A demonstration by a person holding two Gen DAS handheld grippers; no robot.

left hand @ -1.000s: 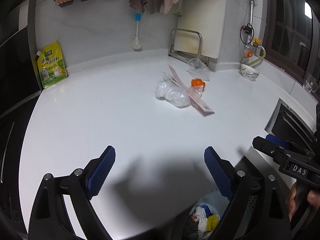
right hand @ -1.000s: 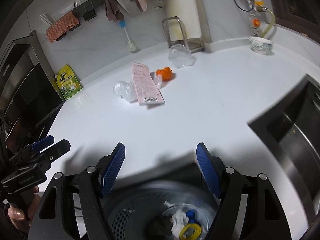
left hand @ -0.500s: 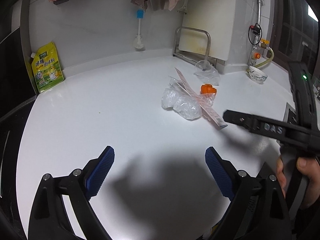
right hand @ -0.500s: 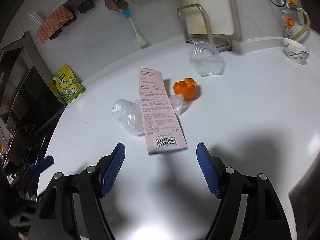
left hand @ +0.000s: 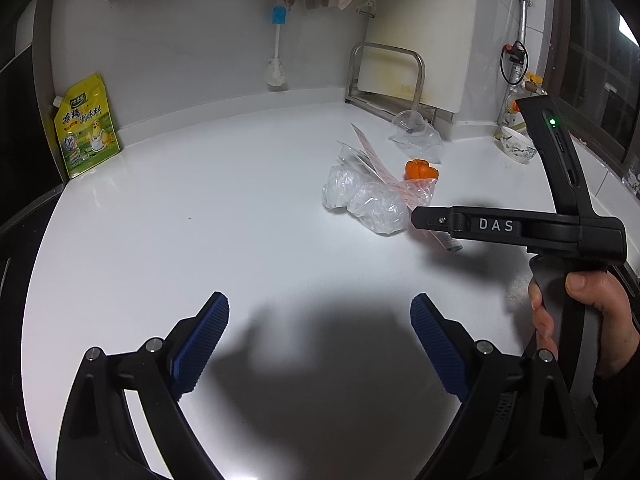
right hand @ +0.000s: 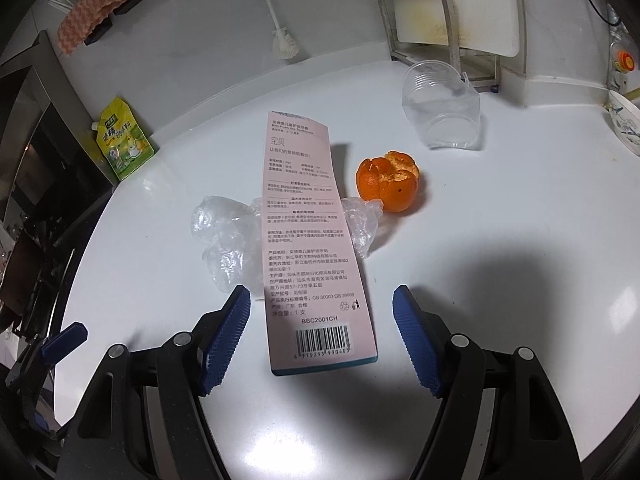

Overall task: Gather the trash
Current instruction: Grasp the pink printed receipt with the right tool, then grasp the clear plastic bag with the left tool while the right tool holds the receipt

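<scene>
On the white counter (right hand: 500, 240) lies a long pink package card (right hand: 312, 240) with a barcode, resting on crumpled clear plastic (right hand: 224, 240). An orange peel (right hand: 388, 180) sits just right of it, and a clear plastic cup (right hand: 440, 108) lies on its side behind. My right gripper (right hand: 320, 296) is open, its blue pads on either side of the card's near end without touching it. The left wrist view shows the same plastic (left hand: 372, 204) and peel (left hand: 420, 170), with a hand (left hand: 580, 320) holding the right tool beside them. My left gripper (left hand: 320, 304) is open over bare counter.
A yellow seasoning pouch (left hand: 86, 128) leans on the back wall at the left. A brush (left hand: 276, 48) hangs on the wall, a cutting board stands in a metal rack (left hand: 384, 76), and a bowl (left hand: 518, 148) sits at the far right. A dark appliance (right hand: 36, 160) borders the counter's left edge.
My right gripper came forward from above the trash bin across the counter, and the card's near end now lies between its fingers. The bin has dropped out of view. My left gripper crept slightly forward.
</scene>
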